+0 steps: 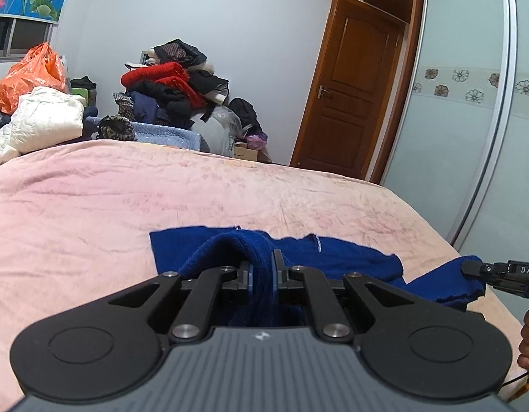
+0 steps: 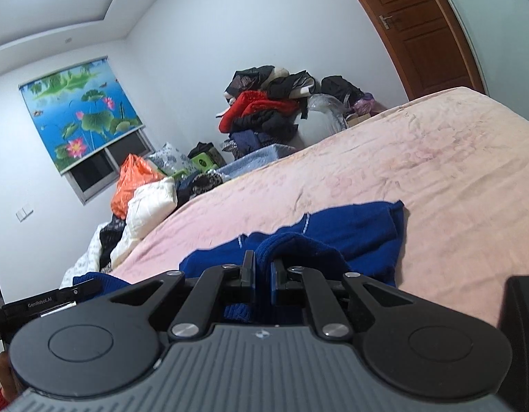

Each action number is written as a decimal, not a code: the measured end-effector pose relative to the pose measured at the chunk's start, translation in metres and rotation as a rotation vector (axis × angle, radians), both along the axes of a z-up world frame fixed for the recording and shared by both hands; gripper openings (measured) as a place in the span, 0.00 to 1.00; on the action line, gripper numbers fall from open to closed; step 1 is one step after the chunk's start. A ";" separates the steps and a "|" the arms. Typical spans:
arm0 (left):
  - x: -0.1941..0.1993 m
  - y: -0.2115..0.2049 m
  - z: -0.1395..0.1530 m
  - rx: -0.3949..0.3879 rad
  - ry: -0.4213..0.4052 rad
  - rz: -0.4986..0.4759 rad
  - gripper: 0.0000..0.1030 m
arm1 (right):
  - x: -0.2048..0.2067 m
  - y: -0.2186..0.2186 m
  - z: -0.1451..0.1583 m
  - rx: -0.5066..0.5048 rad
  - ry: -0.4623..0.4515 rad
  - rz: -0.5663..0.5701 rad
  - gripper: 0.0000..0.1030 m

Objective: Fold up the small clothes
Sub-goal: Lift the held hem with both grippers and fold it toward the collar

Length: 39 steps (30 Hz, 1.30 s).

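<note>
1. Left wrist view: the left gripper (image 1: 262, 271) has its jaws nearly together, pinching a raised ridge of the blue garment (image 1: 350, 257). The garment lies on the pink bed (image 1: 127, 199), at the near edge, its long axis running side to side across the view. The right gripper (image 1: 470, 269) shows at the far right, its tip at the cloth's right end; from here I cannot tell how far its jaws are apart.

2. Right wrist view: the right gripper (image 2: 262, 267) is likewise almost closed on a bunched fold of the garment (image 2: 350, 226). The cloth spreads away up the bed (image 2: 436, 158), its far corner pointing up and right. The left gripper's (image 2: 92, 286) fingertip shows at the left edge, against blue cloth.

3. The step appears to be lifting the near edge to fold it over. To do it well, both hands should rise together and level, keeping the edge taut between them, then carry it forward to meet the far edge squarely.

4. Risk: uneven lift would skew the fold, and thick knit may slip from a pinch.
</note>
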<state>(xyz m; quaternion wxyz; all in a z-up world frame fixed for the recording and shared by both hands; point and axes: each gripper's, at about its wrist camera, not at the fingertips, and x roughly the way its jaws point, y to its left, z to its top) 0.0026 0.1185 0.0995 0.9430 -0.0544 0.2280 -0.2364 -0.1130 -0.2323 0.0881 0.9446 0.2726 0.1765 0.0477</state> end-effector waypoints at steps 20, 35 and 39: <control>0.122 -0.045 -0.013 0.093 0.082 0.021 0.09 | 0.108 -0.050 -0.037 0.168 0.056 -0.095 0.11; 0.201 -0.074 -0.059 0.192 0.187 0.062 0.09 | 0.187 -0.075 -0.077 0.218 0.173 -0.123 0.12; 0.214 -0.075 -0.070 0.185 0.219 0.077 0.09 | 0.202 -0.080 -0.085 0.245 0.194 -0.129 0.12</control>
